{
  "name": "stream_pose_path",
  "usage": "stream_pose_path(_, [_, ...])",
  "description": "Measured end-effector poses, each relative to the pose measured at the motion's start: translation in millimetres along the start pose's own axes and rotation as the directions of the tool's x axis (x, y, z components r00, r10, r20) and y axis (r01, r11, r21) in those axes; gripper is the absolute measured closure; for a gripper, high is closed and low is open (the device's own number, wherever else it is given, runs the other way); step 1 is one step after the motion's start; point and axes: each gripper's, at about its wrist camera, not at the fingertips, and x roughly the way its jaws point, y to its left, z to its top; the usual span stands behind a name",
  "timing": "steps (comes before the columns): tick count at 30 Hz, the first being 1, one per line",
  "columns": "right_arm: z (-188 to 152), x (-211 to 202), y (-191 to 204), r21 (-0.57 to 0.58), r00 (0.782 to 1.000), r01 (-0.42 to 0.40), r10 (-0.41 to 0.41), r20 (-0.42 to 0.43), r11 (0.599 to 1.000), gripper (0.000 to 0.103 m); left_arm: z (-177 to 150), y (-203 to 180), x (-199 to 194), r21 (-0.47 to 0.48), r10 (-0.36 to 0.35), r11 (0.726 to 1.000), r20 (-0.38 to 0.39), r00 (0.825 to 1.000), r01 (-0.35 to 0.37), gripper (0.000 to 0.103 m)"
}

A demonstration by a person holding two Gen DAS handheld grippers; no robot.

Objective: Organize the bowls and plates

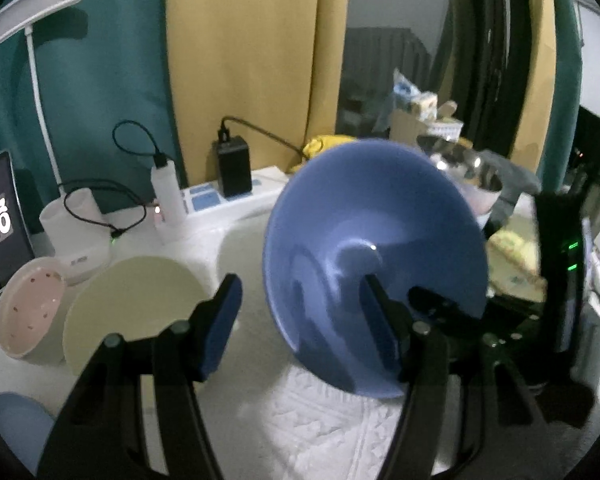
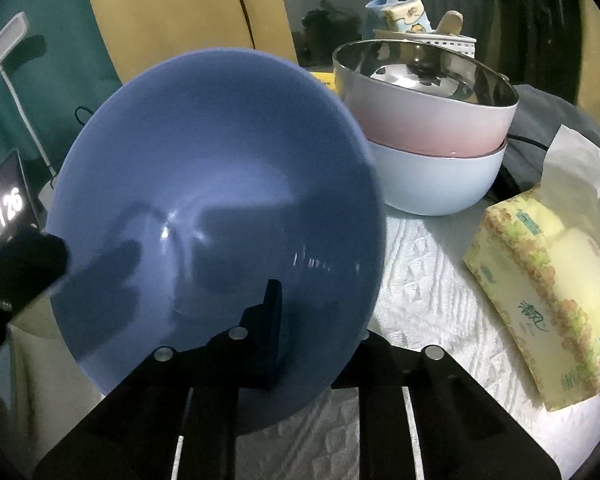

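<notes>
A large blue bowl is held tilted above the table, its inside facing the cameras. My right gripper is shut on its lower rim, one finger inside the bowl and one behind it. The bowl also shows in the left wrist view. My left gripper is open and empty, its right finger in front of the bowl. A cream plate and a pink plate stand at the left. A steel-lined pink bowl is stacked in a pale blue bowl at the back.
A tissue pack lies at the right on the white textured cloth. A desk lamp, a clock screen, a white bottle, a black charger and cables stand at the back left. A blue dish sits bottom left.
</notes>
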Motion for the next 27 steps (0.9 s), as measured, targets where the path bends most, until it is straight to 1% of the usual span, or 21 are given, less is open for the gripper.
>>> stream_pose_path(2, [0, -1, -1, 0.005, 1.0, -0.007, 0.007, 0.003, 1.0, 0.089, -2, -2, 8, 0.01, 0.007, 1.0, -0.027, 1.0, -0.007, 0.041])
stream_pose_path(4, [-1, -2, -3, 0.01, 1.0, -0.019, 0.019, 0.006, 1.0, 0.091, -5, -3, 12, 0.018, 0.008, 1.0, -0.033, 0.999, -0.007, 0.042])
stream_pose_path(5, [-1, -2, -3, 0.012, 1.0, -0.026, 0.026, 0.007, 1.0, 0.091, -7, -3, 13, 0.026, -0.001, 1.0, -0.035, 0.999, 0.002, 0.05])
stream_pose_path(6, [-2, -3, -4, 0.012, 1.0, -0.028, 0.028, 0.007, 1.0, 0.092, -8, -4, 14, 0.032, -0.002, 0.999, -0.042, 0.999, 0.003, 0.055])
stream_pose_path(7, [-3, -3, -4, 0.012, 1.0, -0.03, 0.03, 0.007, 0.999, 0.092, -9, -5, 15, 0.037, 0.002, 0.999, -0.046, 0.999, 0.0, 0.055])
stream_pose_path(9, [-4, -4, -7, 0.013, 0.999, -0.033, 0.033, 0.006, 0.999, 0.092, -9, -5, 14, 0.039, 0.005, 0.999, -0.041, 0.999, -0.004, 0.06])
stream_pose_path(12, [-4, -8, -7, 0.015, 1.0, -0.029, 0.029, 0.007, 0.999, 0.091, -9, -4, 9, 0.037, 0.0, 0.999, -0.034, 0.999, 0.001, 0.062])
stream_pose_path(19, [-2, -14, -3, 0.003, 1.0, -0.019, 0.019, 0.016, 1.0, 0.091, -11, -5, -4, 0.039, -0.004, 0.999, -0.022, 1.0, 0.005, 0.062])
stream_pose_path(27, [-11, -30, -1, 0.006, 1.0, -0.019, 0.019, 0.01, 1.0, 0.091, -15, -6, -28, 0.04, -0.029, 0.999, -0.012, 1.0, 0.029, 0.062])
